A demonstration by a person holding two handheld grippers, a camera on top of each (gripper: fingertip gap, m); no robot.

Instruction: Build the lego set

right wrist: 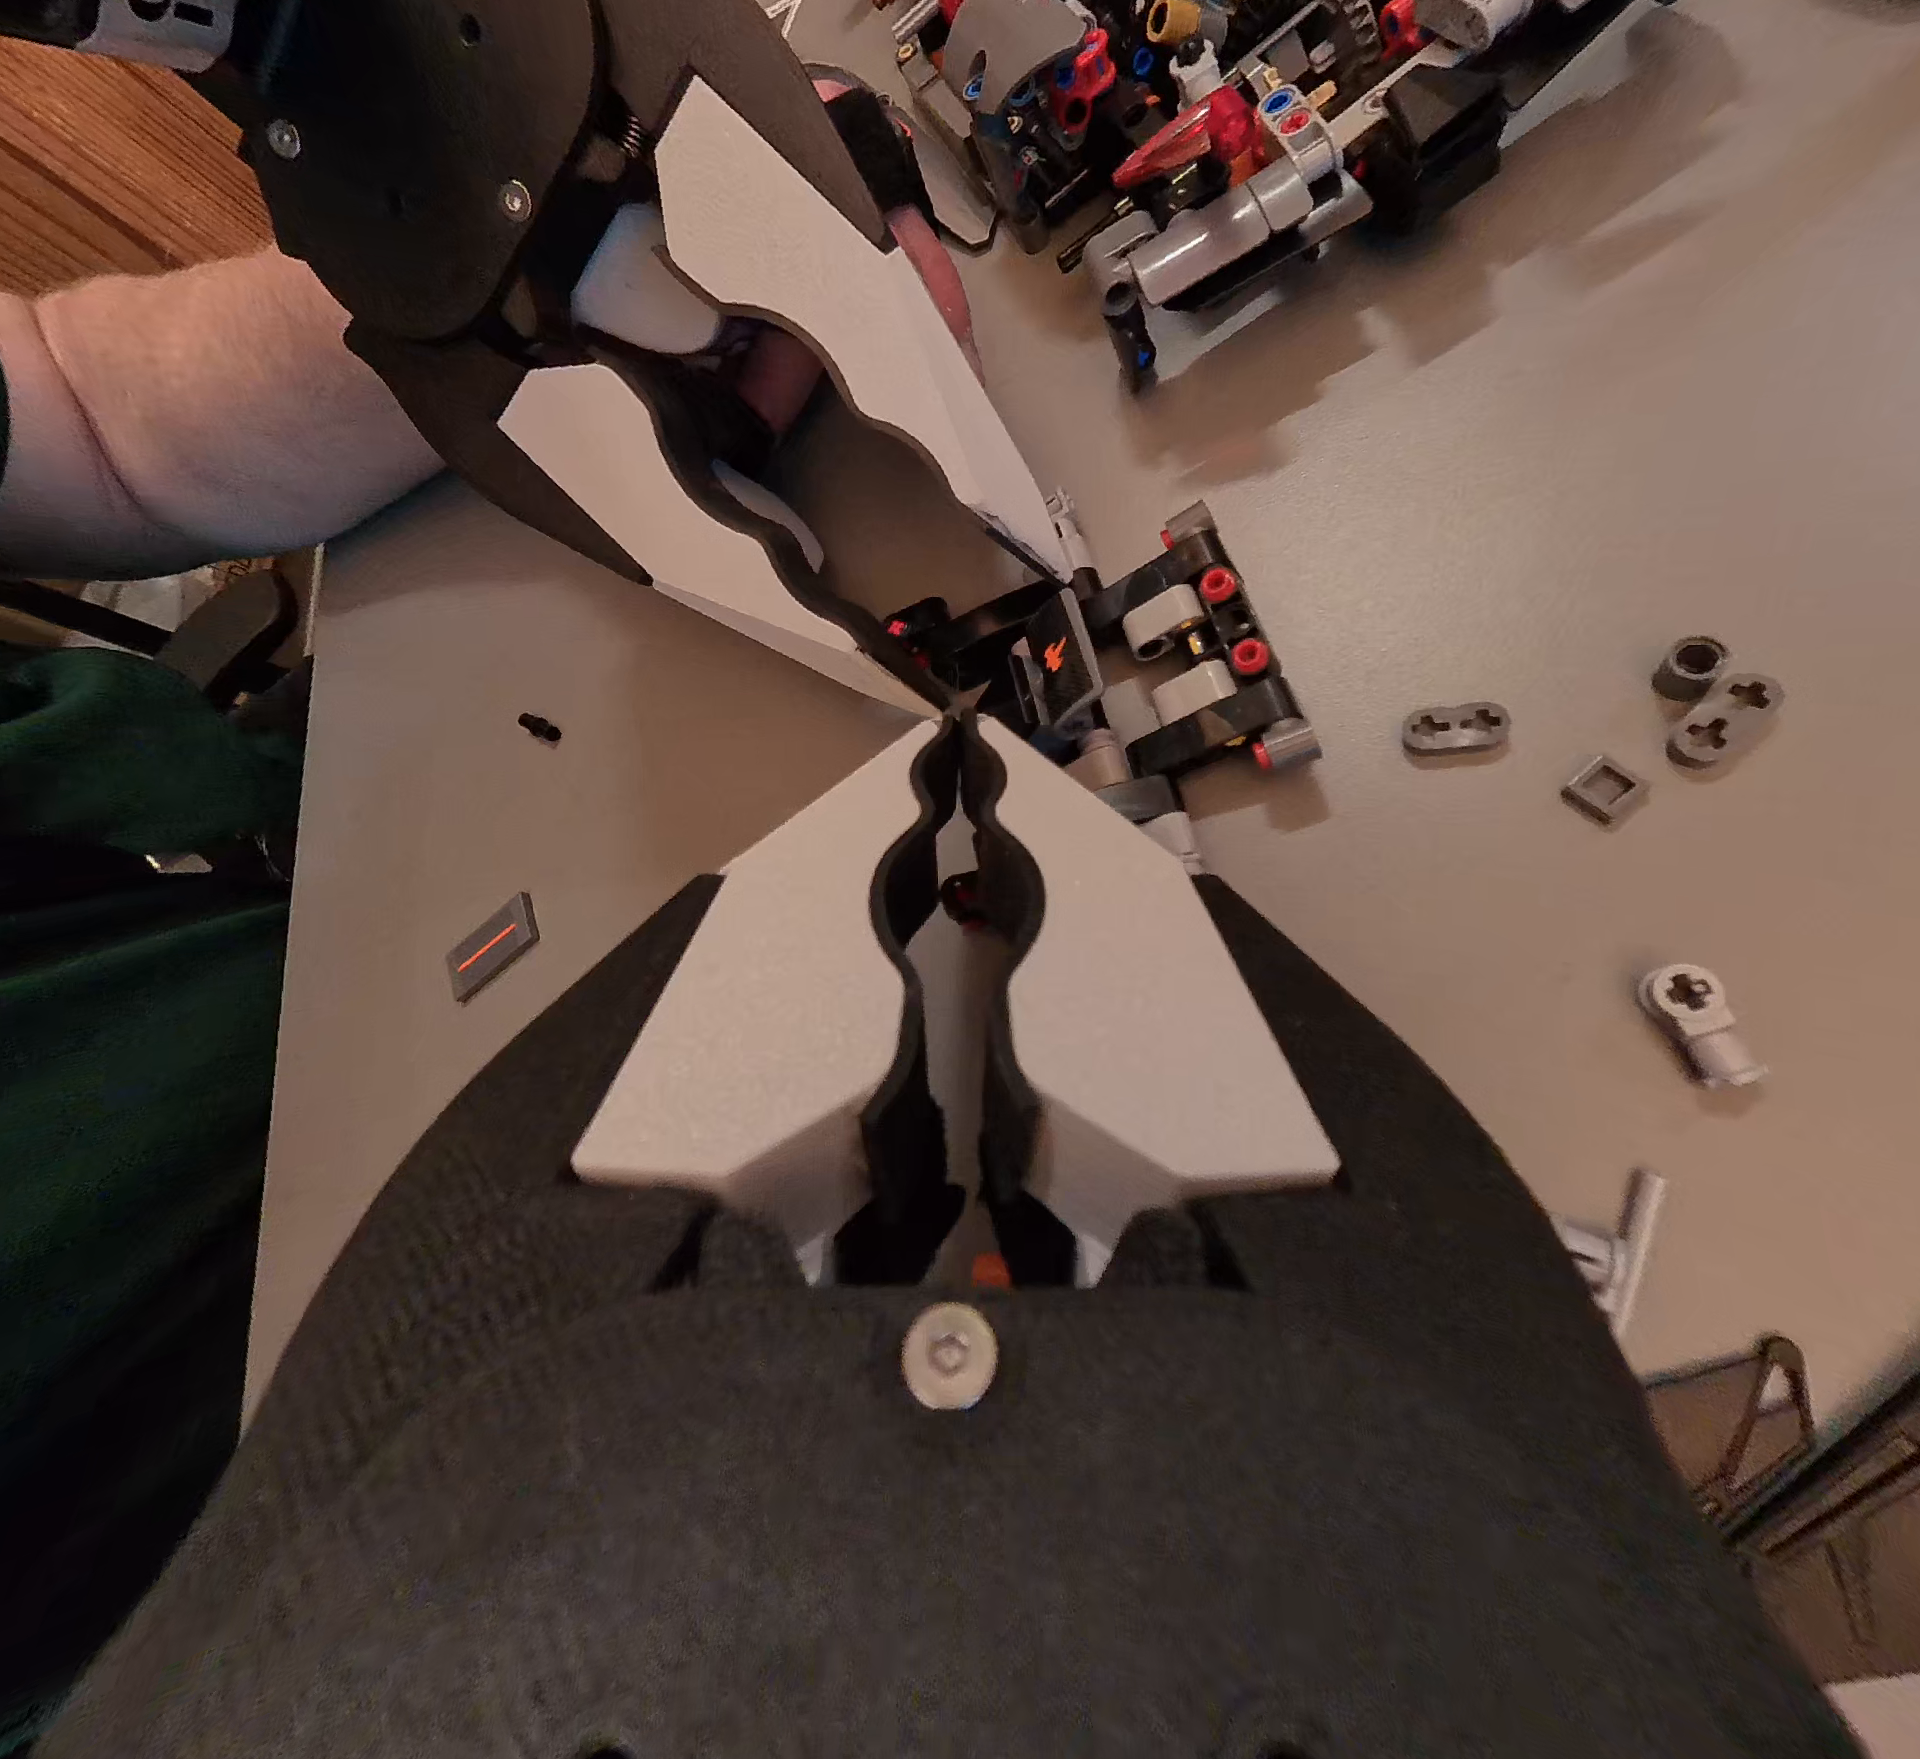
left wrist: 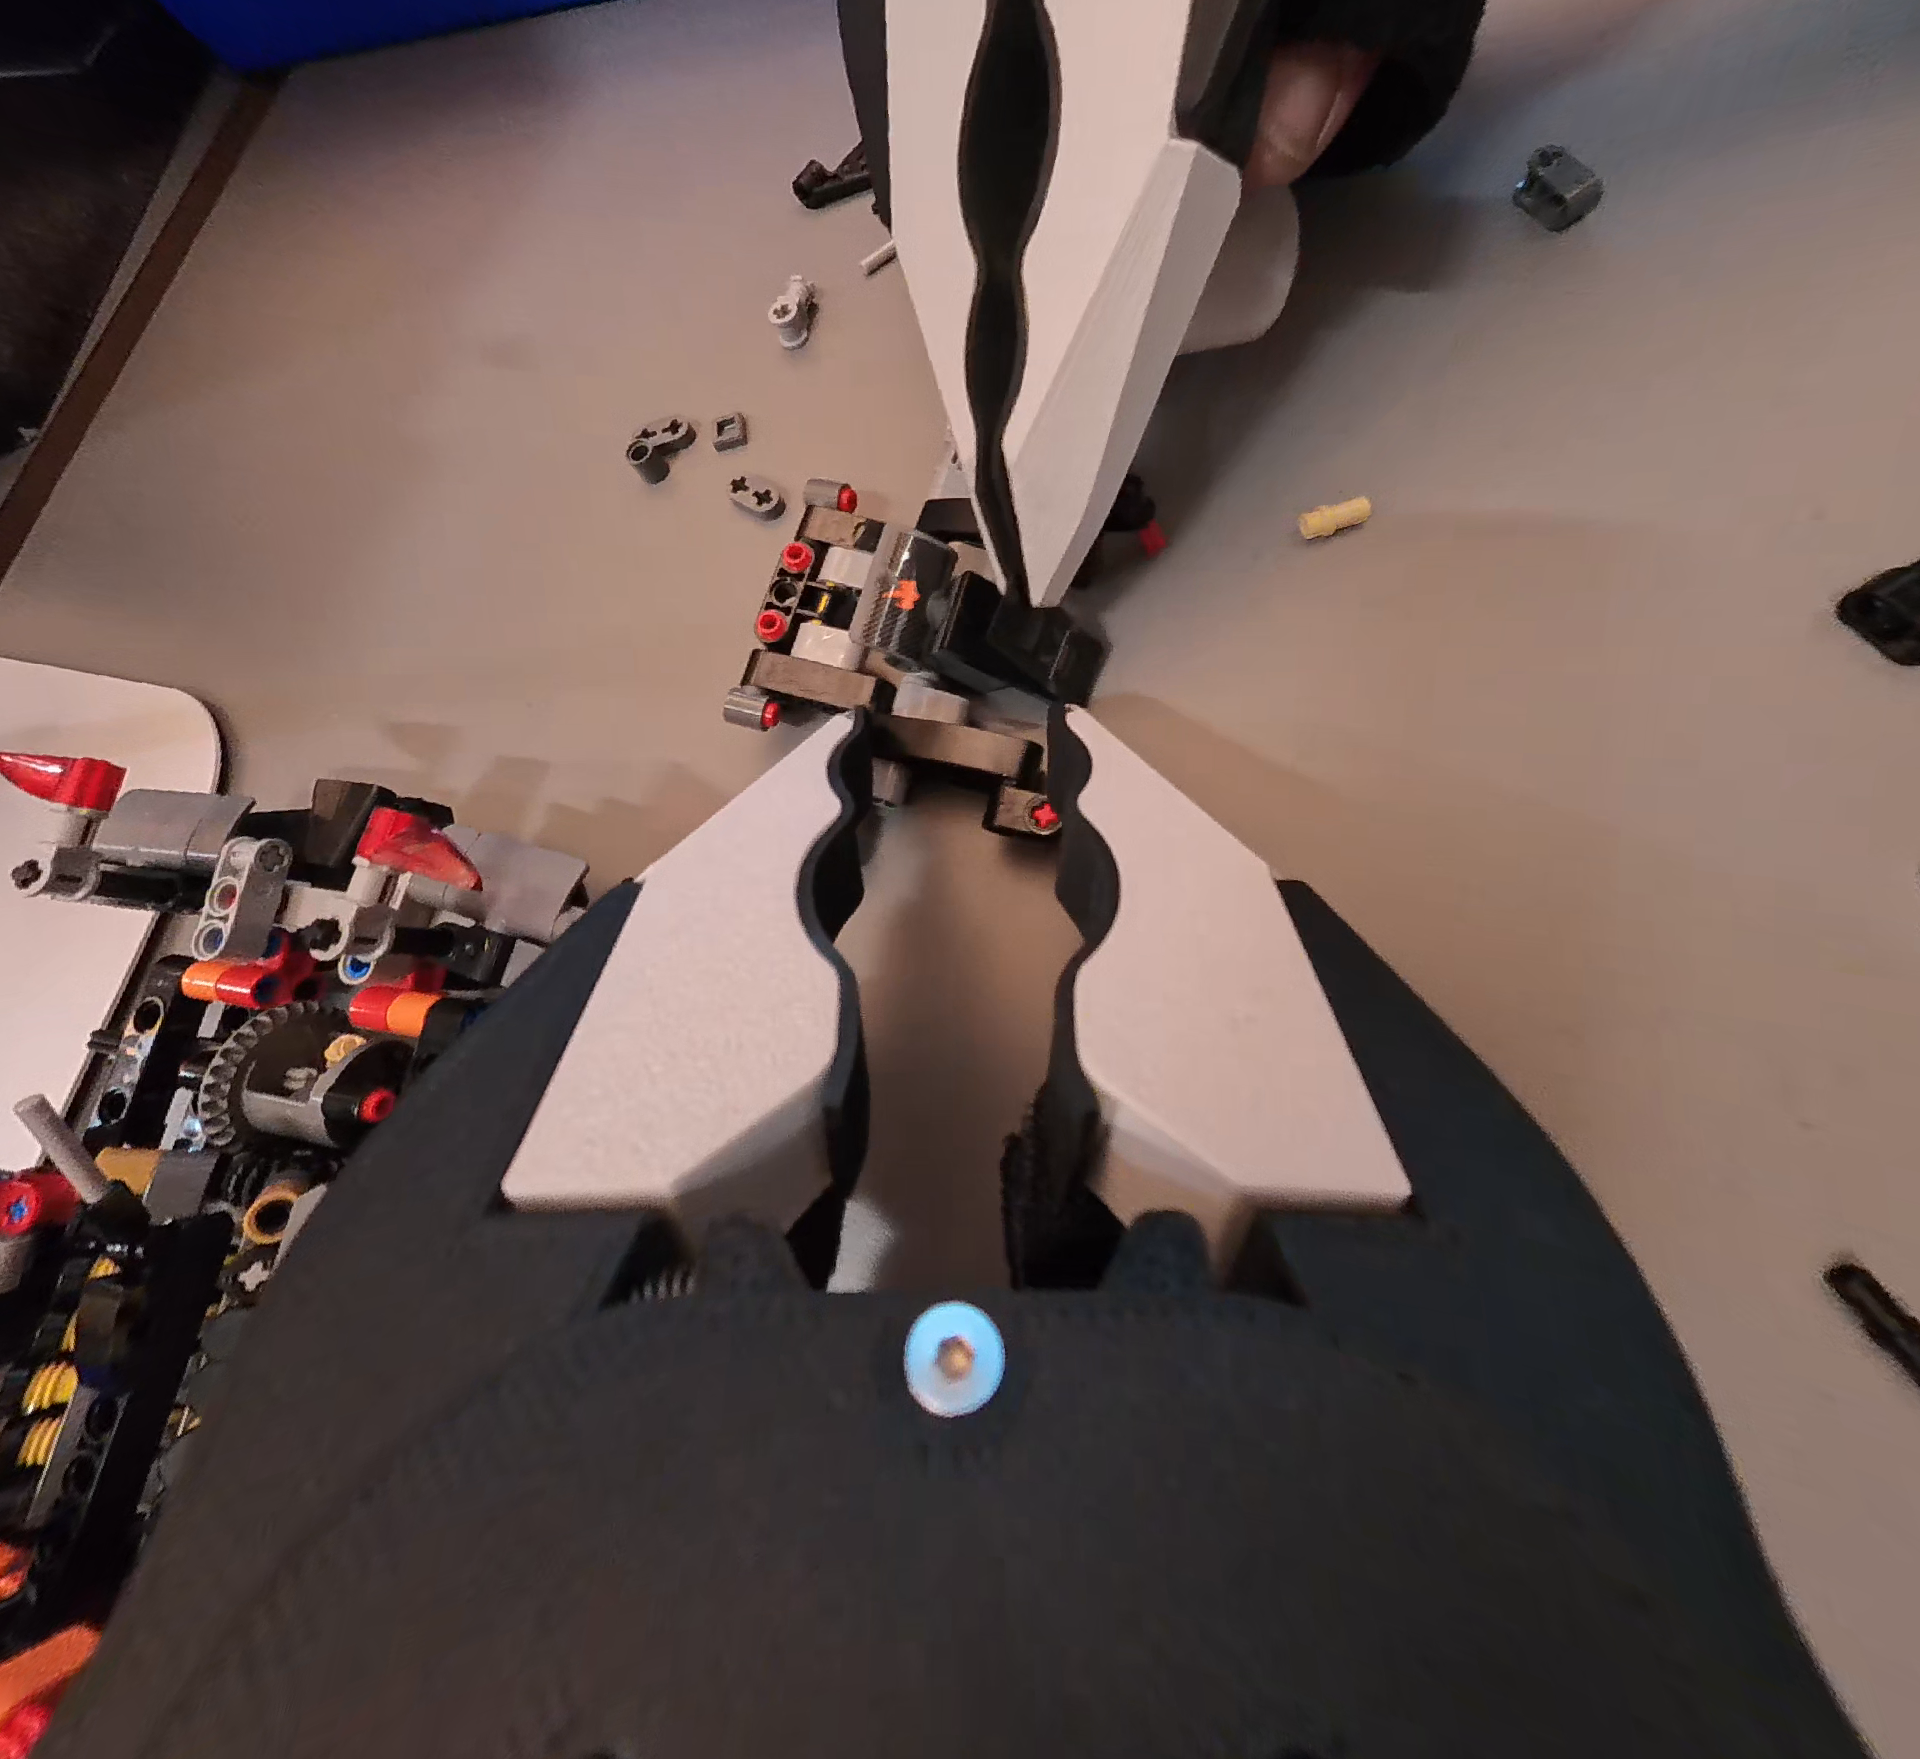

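A small black and grey sub-assembly (left wrist: 831, 608) with red pins lies on the beige table (left wrist: 468, 255). It also shows in the right wrist view (right wrist: 1195, 670). My left gripper (left wrist: 956, 738) is closed on the sub-assembly's black beam at its near end. It reaches in from the upper left in the right wrist view (right wrist: 982, 634). My right gripper (right wrist: 956, 722) is shut. It comes down from above in the left wrist view (left wrist: 1023, 597), its tip touching a black piece (left wrist: 1044, 649) on top of the sub-assembly. I cannot tell whether it pinches that piece.
The large car model (left wrist: 291, 982) stands at the left, also seen in the right wrist view (right wrist: 1299, 47). Loose grey parts (right wrist: 1455, 730), a tan pin (left wrist: 1335, 517), a grey connector (left wrist: 1555, 187), a flat tile (right wrist: 494, 946) and a black pin (right wrist: 538, 727) lie around. Less than 4 cm separates the two grippers' tips. Left tips and right tips are each some 7 centimetres from the tan pin (left wrist: 1335, 517).
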